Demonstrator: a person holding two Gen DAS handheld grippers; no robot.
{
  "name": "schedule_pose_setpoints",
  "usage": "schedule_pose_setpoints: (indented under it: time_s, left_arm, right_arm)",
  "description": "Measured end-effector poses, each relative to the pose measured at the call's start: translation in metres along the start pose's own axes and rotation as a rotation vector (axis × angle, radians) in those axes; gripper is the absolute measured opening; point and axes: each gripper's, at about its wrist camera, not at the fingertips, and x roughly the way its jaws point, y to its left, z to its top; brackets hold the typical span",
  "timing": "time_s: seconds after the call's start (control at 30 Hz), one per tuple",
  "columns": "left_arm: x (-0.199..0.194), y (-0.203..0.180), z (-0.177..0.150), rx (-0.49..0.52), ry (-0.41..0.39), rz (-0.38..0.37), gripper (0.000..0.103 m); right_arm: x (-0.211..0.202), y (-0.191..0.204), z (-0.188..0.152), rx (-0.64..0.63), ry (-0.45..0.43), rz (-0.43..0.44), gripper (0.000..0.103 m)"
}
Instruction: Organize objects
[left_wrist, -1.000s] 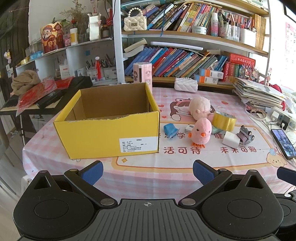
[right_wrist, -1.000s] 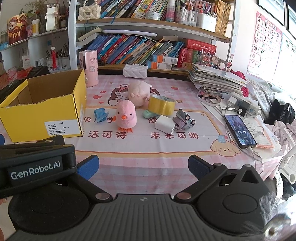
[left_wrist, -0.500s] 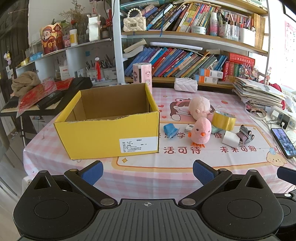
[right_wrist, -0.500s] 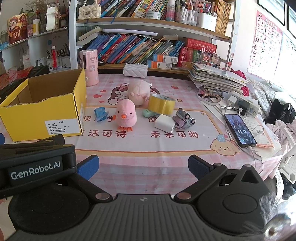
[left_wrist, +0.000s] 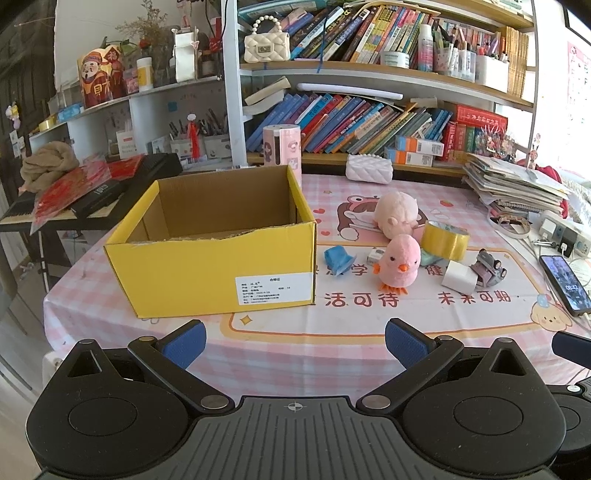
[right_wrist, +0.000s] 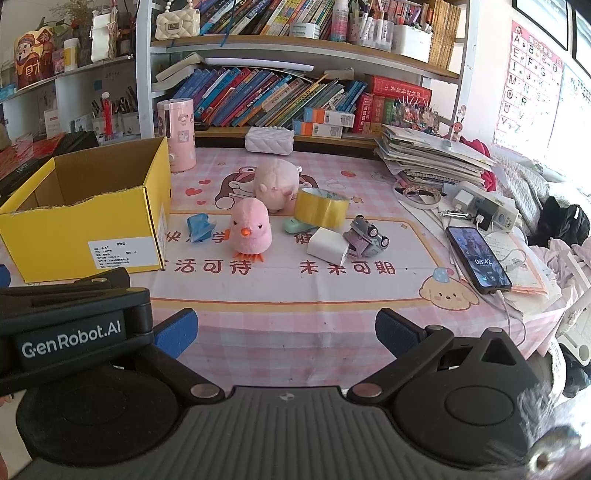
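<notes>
Left wrist view: our left gripper (left_wrist: 293, 338) wide, empty; right gripper (right_wrist: 286, 326) likewise; yellow box (left_wrist: 218, 258) at 11 o'clock, pink chick (left_wrist: 400, 260) at 1 o'clock on table (left_wrist: 332, 325).

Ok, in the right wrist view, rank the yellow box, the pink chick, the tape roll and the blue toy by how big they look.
1. Yellow box
2. Pink chick and tape roll, too alike to separate
3. Blue toy
</notes>
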Motion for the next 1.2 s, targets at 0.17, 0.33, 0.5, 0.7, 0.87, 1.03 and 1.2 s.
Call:
schedule_pose_setpoints:
  time_s: [0.17,0.33,0.5,0.7,0.87,1.03,1.2]
  left_arm:
    - [0.002,0.001,0.001,0.0,0.002,0.001,0.103]
    - [0.006,0.003,0.003,-0.005,0.007,0.004,0.103]
    - [0.009,0.005,0.004,-0.008,0.012,0.006,0.103]
    - [0.012,0.005,0.005,-0.008,0.016,0.003,0.103]
    - [0.015,0.001,0.006,-0.001,0.019,-0.005,0.103]
    - [0.021,-0.006,0.008,0.008,0.023,-0.021,0.103]
    - [0.028,-0.015,0.011,0.021,0.027,-0.039,0.103]
  right_arm:
    - [0.001,0.001,0.001,-0.003,0.003,0.001,0.103]
    - [0.006,0.005,0.008,-0.01,0.008,0.002,0.103]
    - [0.008,0.007,0.009,-0.015,0.013,0.004,0.103]
    - [0.011,0.008,0.01,-0.018,0.017,0.004,0.103]
    - [0.014,0.008,0.011,-0.018,0.022,-0.004,0.103]
    - [0.019,0.003,0.012,-0.013,0.028,-0.015,0.103]
    - [0.024,-0.005,0.014,-0.004,0.032,-0.034,0.103]
